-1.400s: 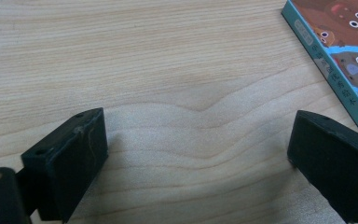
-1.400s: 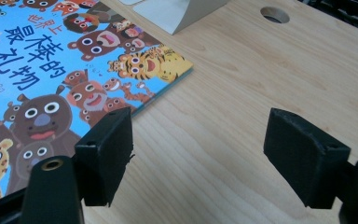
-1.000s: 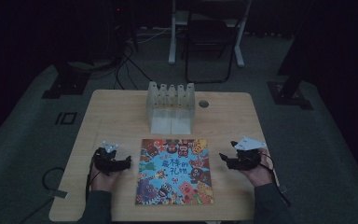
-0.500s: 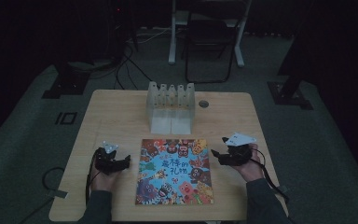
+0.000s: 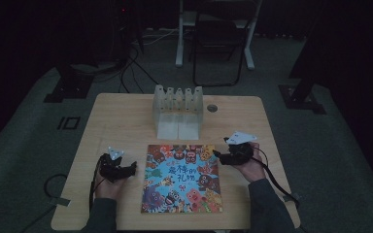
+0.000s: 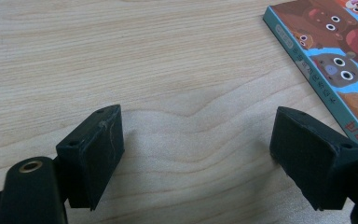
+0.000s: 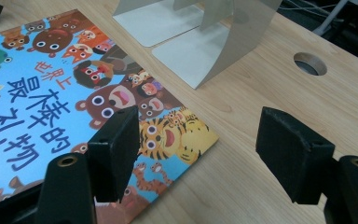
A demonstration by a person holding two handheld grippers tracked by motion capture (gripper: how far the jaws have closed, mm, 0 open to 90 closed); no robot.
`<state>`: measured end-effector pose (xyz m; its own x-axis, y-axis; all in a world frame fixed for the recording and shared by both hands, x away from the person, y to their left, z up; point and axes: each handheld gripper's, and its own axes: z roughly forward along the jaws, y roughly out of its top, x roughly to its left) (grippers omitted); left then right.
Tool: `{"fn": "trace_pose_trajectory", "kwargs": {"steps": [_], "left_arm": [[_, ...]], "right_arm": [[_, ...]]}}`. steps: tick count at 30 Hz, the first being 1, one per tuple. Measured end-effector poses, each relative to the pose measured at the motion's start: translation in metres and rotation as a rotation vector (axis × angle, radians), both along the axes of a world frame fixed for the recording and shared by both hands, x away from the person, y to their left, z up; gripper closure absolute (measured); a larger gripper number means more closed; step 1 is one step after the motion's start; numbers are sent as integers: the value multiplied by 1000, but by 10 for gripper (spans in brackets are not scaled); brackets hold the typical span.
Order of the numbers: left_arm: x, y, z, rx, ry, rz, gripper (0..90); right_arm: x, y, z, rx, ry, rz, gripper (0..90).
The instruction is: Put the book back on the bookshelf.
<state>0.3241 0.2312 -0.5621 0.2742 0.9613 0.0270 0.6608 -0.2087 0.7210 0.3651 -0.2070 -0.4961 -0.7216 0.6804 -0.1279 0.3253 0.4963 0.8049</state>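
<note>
- the only thing like a container is the white slotted rack (image 5: 178,112) at the back middle of the wooden table (image 5: 126,121). several upright dividers, and as far as i can see from the high view the slots have nothing in them. it's dim though, so can't swear on every slot
- in the right gripper view the rack's pale base plates (image 7: 177,35) sit flat on the wood just behind the book's far corner, near it but not touching
- the picture book (image 5: 182,178) lies flat, cover up, at the near middle of the table, between both hands. cartoon animals all over a blue cover
- left gripper (image 6: 198,156): jaws spread wide, nothing between them, just bare wood. they've just closed in a bit, but there's a big gap. the book's edge (image 6: 324,70) is just off to the side of one jaw, apart from it
- right gripper (image 7: 198,156): jaws spread wide too, nothing pinched. one jaw sits over the book's corner with the tiger (image 7: 175,133), the other over bare table. can't tell if that jaw touches the cover
- a round cable hole (image 7: 310,63) is in the table past the rack
</note>
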Motion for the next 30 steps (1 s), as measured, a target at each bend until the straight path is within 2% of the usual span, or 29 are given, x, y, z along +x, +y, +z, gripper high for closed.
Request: {"fn": "trace_pose_trajectory", "kwargs": {"steps": [11,17,25,26,28,30], "left_arm": [[0,-1,0,-2,1,-1,170],[-1,-2,0,-1,2,-10,159],[-5,-4,1,-5,1,-15,231],[-5,-4,2,-15,3,-23,238],[-6,-4,3,-65,5,-37,257],[-8,-7,4,-32,0,-45,260]], "right_arm": [[20,9,-11,37,31,27,249],[29,15,-19,33,49,37,210],[45,18,-31,65,110,39,173],[46,18,-33,67,117,42,169],[48,19,-36,73,128,46,167],[50,19,-40,82,142,48,165]]}}
